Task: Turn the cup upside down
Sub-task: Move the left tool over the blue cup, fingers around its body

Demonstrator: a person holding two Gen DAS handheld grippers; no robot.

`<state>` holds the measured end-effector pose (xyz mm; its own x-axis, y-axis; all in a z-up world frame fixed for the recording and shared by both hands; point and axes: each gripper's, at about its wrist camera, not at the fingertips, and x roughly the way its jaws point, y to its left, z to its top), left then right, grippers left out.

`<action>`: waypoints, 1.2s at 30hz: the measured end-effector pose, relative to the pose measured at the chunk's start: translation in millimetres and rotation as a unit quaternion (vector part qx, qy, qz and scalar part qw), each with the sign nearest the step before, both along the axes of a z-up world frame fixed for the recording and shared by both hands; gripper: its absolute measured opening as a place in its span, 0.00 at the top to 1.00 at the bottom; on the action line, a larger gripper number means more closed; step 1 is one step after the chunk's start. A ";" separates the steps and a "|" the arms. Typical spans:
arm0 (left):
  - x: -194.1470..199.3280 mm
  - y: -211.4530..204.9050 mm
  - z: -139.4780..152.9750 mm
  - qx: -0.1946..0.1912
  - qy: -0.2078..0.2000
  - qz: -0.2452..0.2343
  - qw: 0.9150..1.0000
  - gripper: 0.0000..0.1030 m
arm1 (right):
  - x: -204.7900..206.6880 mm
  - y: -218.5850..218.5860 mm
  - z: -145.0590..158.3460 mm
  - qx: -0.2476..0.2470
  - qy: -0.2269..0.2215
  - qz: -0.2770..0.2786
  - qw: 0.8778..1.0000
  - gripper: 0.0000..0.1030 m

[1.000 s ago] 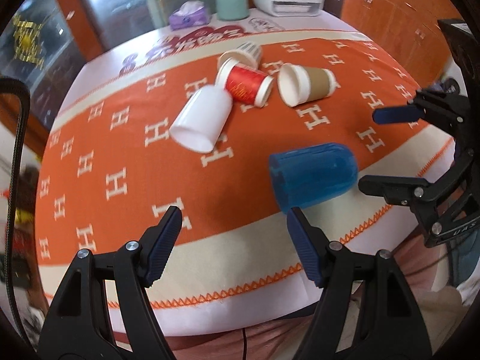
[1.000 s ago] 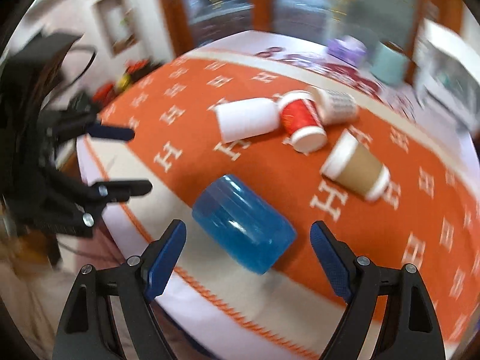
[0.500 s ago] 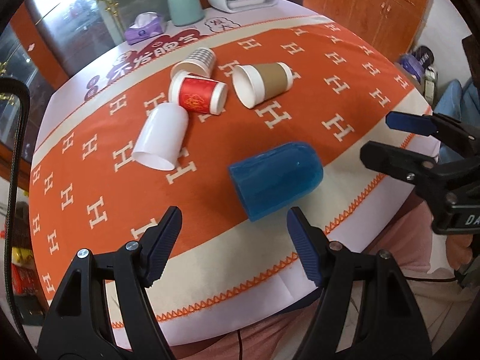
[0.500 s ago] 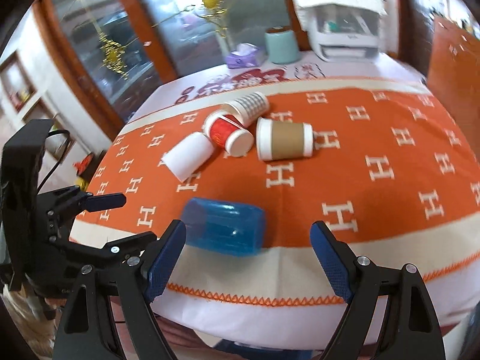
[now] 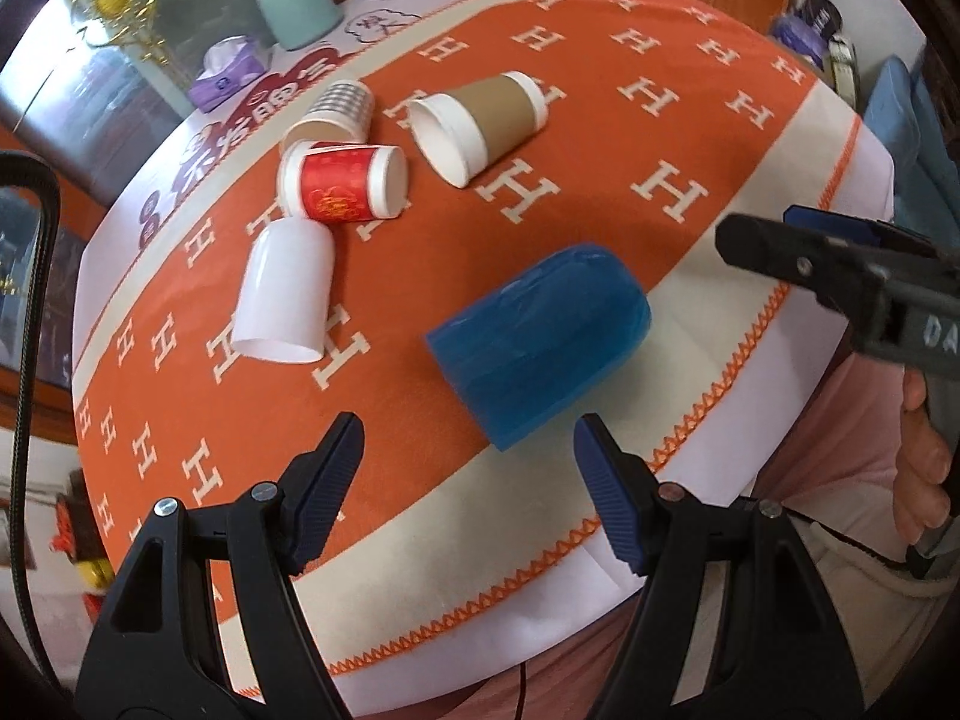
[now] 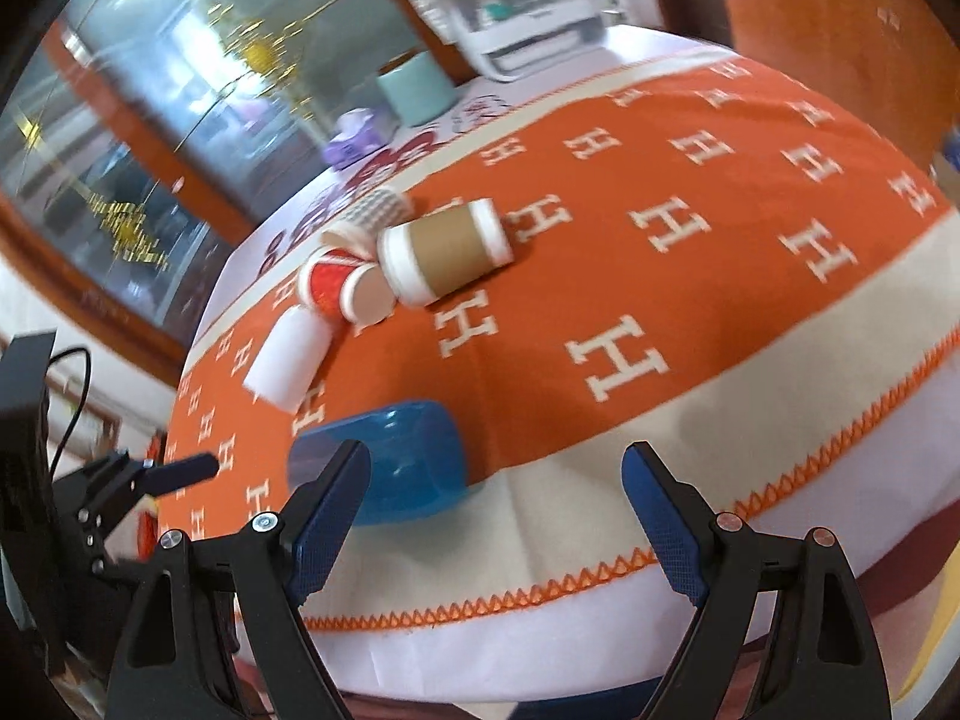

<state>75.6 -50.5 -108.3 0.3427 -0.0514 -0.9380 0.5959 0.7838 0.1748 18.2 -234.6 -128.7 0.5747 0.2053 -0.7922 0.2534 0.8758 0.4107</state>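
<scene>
Left wrist view shows the blue cup (image 5: 540, 342) lying sideways near the table (image 5: 600, 588) edge, so the wide-open left hand-held gripper (image 5: 465, 492) should straddle its middle squarely before closing.

The blue cup (image 5: 540, 348) looks like translucent plastic, glossy, with faint ribs. The white cup (image 5: 287, 294) is smooth and matt, probably plastic, though the view leaves that unsure. The brown cup (image 5: 480, 120) and red cup (image 5: 342, 180) look like paper, the brown sleeve matt. The cloth (image 5: 600, 192) on the desk is matt woven fabric with a stitched zigzag edge. Both tongs (image 5: 468, 468) (image 6: 492, 498) are matt black plastic with ridged blue pads (image 5: 606, 498) and shiny metal rivets.
</scene>
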 end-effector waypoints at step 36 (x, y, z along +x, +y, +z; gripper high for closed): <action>35.4 -95.5 -79.0 0.176 0.057 -0.207 0.961 0.27 | 10.3 -35.6 -71.3 0.083 0.085 -0.044 0.992 0.16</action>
